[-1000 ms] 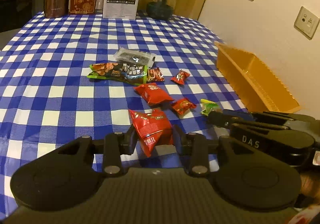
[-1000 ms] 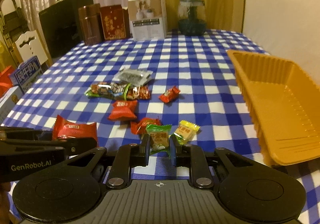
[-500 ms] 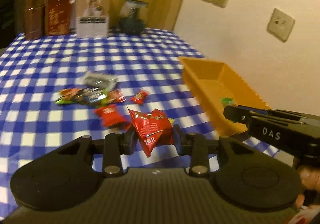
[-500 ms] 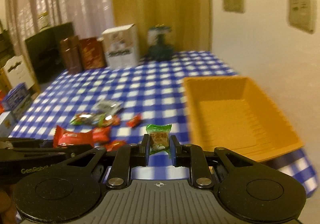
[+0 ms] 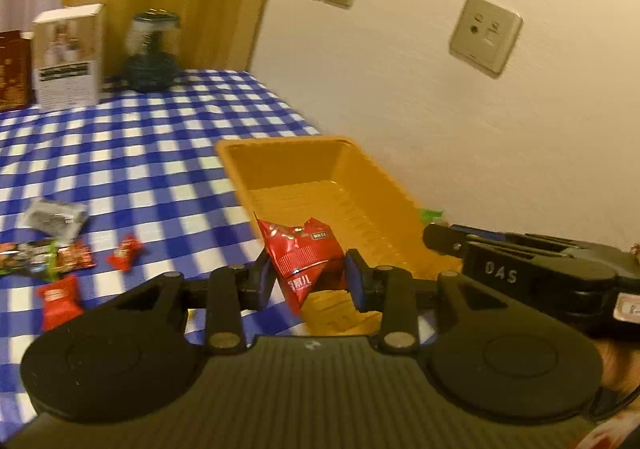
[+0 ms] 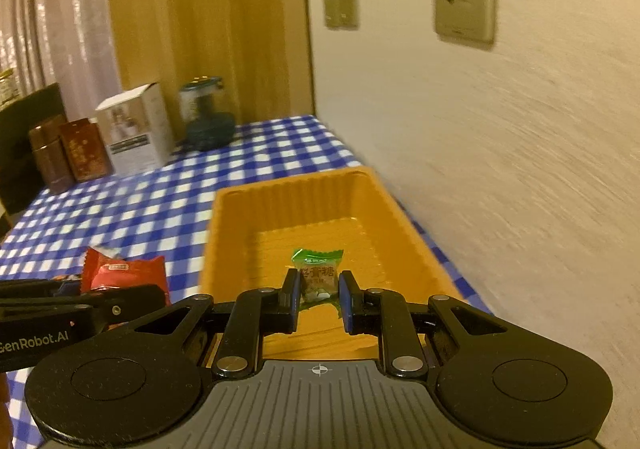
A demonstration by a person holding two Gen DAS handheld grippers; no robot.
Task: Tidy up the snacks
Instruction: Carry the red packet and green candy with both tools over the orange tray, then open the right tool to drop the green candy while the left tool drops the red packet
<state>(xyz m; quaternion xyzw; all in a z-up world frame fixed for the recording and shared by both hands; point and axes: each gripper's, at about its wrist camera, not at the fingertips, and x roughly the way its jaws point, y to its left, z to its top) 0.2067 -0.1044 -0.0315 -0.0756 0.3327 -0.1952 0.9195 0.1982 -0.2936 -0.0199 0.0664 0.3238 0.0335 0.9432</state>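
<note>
My left gripper [image 5: 306, 277] is shut on a red snack packet [image 5: 302, 257] and holds it at the near left rim of the orange tray [image 5: 320, 169]. My right gripper [image 6: 319, 297] is shut on a green-wrapped candy [image 6: 318, 275] and holds it above the near end of the orange tray [image 6: 280, 201], whose visible floor is bare. The right gripper also shows in the left wrist view [image 5: 434, 235], and the left gripper's red packet in the right wrist view [image 6: 124, 273]. Several loose snacks lie on the blue checked cloth at left, among them small red packets [image 5: 58, 295].
A white box [image 5: 68, 57], a dark glass jar [image 5: 150, 53] and brown boxes [image 6: 68, 155] stand at the table's far edge. A grey packet [image 5: 54, 217] and a long green-and-orange packet [image 5: 32, 259] lie left of the tray. The wall runs close along the tray's right side.
Both grippers have swung right from the snack pile to the orange tray, each carrying its snack. The right gripper is now over the tray's near end, the left at its rim.
</note>
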